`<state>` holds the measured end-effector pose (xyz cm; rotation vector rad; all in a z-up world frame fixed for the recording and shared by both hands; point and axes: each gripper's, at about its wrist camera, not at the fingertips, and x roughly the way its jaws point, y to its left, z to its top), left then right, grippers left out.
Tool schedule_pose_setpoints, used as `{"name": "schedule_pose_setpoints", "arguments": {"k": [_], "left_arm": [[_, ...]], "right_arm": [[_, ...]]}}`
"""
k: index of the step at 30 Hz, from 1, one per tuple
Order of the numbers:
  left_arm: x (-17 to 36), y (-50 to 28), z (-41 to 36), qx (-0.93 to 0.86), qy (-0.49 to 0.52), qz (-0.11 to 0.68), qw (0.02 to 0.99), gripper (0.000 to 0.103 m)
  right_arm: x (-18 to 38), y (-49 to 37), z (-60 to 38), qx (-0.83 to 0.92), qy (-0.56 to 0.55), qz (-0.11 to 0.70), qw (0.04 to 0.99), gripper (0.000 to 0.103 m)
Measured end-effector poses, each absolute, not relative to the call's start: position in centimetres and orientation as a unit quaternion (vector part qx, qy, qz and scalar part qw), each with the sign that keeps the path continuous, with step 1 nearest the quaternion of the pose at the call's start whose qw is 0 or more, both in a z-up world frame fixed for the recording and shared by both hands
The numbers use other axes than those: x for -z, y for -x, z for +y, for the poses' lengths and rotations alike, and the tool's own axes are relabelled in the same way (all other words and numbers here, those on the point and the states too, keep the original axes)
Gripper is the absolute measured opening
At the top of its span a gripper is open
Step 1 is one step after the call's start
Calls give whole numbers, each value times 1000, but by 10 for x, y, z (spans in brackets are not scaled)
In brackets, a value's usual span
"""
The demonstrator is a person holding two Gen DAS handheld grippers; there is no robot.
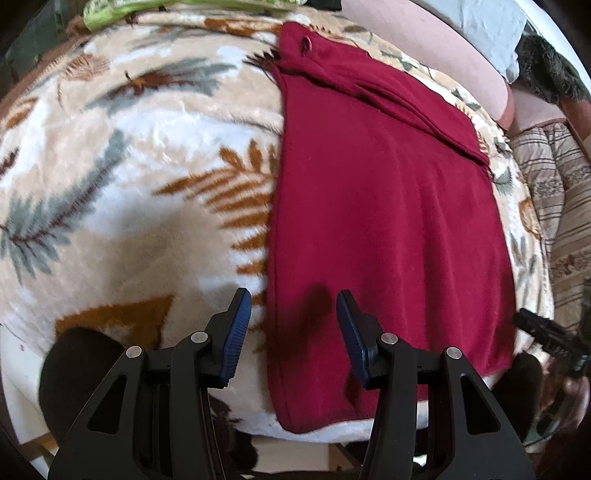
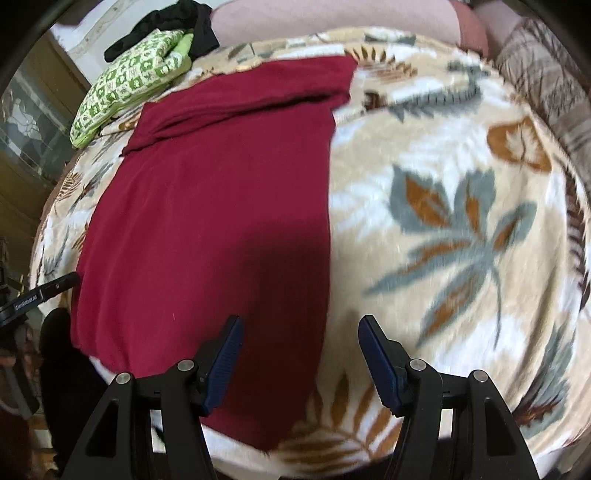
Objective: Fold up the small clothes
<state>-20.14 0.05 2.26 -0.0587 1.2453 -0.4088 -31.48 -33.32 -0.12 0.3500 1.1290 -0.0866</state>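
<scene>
A dark red garment (image 1: 388,221) lies flat and lengthwise on a leaf-patterned blanket (image 1: 129,166), with a folded part across its far end. It also shows in the right wrist view (image 2: 207,221). My left gripper (image 1: 294,299) is open and empty, hovering over the garment's near left edge. My right gripper (image 2: 300,325) is open and empty, hovering over the garment's near right edge. The other gripper's tip shows at the right edge of the left wrist view (image 1: 543,332) and at the left edge of the right wrist view (image 2: 40,293).
The blanket (image 2: 461,221) covers a bed. A green patterned cloth (image 2: 125,85) and a black garment (image 2: 166,26) lie at the far left. Pink pillows (image 1: 424,48) and a striped quilt (image 1: 554,184) lie at the far right. The bed's near edge runs just under both grippers.
</scene>
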Motion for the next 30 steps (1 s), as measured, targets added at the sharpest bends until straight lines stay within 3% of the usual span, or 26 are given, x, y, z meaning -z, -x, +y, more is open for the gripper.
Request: {"name": "schedule_pose_setpoints", "arguments": {"k": [3, 7, 16, 18, 20, 21, 22, 23, 24, 30], "left_arm": [[-18, 205, -1, 200, 26, 587, 784, 48], [-18, 206, -8, 214, 16, 587, 781, 58], [-14, 211, -16, 239, -12, 595, 767, 58], [-14, 213, -22, 242, -34, 592, 768, 52], [-13, 214, -24, 234, -49, 586, 774, 27], [-13, 213, -22, 238, -45, 586, 773, 21], [-14, 212, -20, 248, -33, 590, 768, 8], [-16, 208, -18, 265, -14, 598, 756, 8], [-18, 206, -17, 271, -8, 600, 753, 8], [-50, 184, -20, 305, 35, 573, 760, 7]], "right_arm": [[10, 320, -331, 20, -175, 548, 817, 62], [14, 322, -324, 3, -175, 552, 815, 69], [19, 317, -316, -61, -174, 555, 811, 71], [19, 315, -312, -71, -151, 553, 816, 66], [19, 314, -315, -66, -144, 546, 823, 43], [19, 313, -318, -64, -149, 542, 825, 37], [18, 312, -322, -67, -159, 536, 826, 24], [16, 312, -325, -74, -172, 530, 827, 14], [14, 312, -327, -86, -188, 522, 827, 11], [-6, 299, -331, -134, -251, 462, 840, 9]]}}
